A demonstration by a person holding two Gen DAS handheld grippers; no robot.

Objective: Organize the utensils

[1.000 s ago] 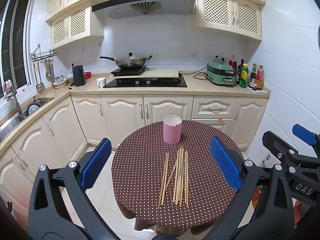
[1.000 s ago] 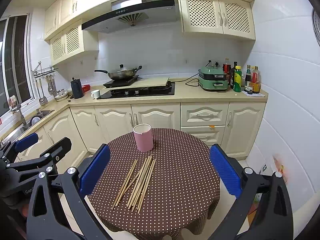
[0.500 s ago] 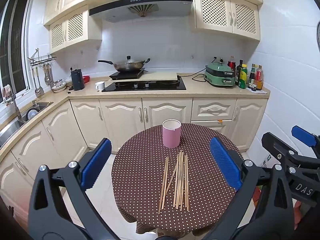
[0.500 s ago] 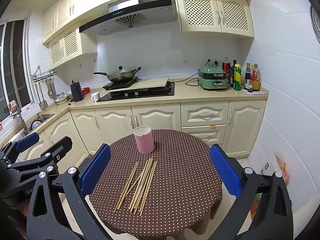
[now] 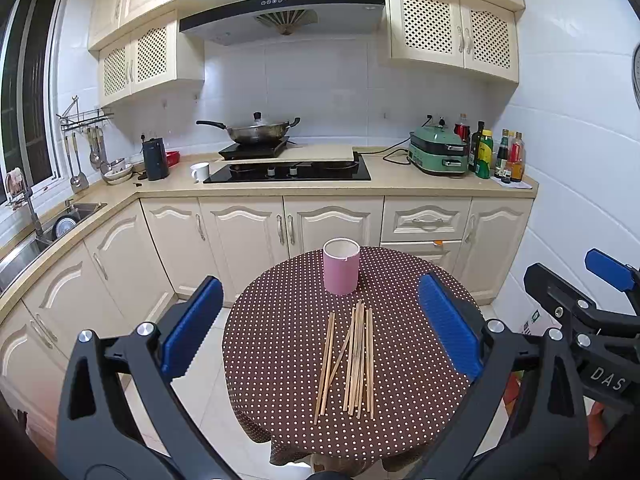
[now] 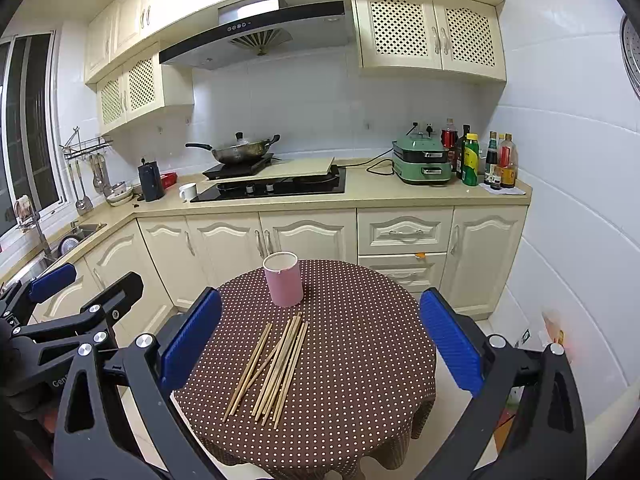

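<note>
Several wooden chopsticks [image 5: 352, 360] [image 6: 272, 364] lie loose and roughly parallel on a small round table with a brown polka-dot cloth [image 5: 280, 320] [image 6: 368, 344]. Behind them stands an upright pink cylindrical holder [image 5: 341, 266] [image 6: 283, 279], which looks empty. My left gripper [image 5: 320, 328] hangs open above and in front of the table, nothing between its blue pads. My right gripper [image 6: 320, 332] is open too, at a similar height to the right. Each gripper shows at the edge of the other's view: the right gripper [image 5: 592, 304], the left gripper [image 6: 68, 308].
Cream kitchen cabinets [image 5: 256, 236] and a counter run behind the table, with a hob and wok [image 5: 256, 132], a green appliance [image 5: 438, 152] and bottles [image 5: 496, 152]. A sink [image 5: 60, 220] sits at the left. White tiled floor surrounds the table; a white wall stands at the right.
Both grippers have drawn back and up slightly; the table, holder and chopsticks sit a little lower in both views. The chopsticks and holder have not moved.
</note>
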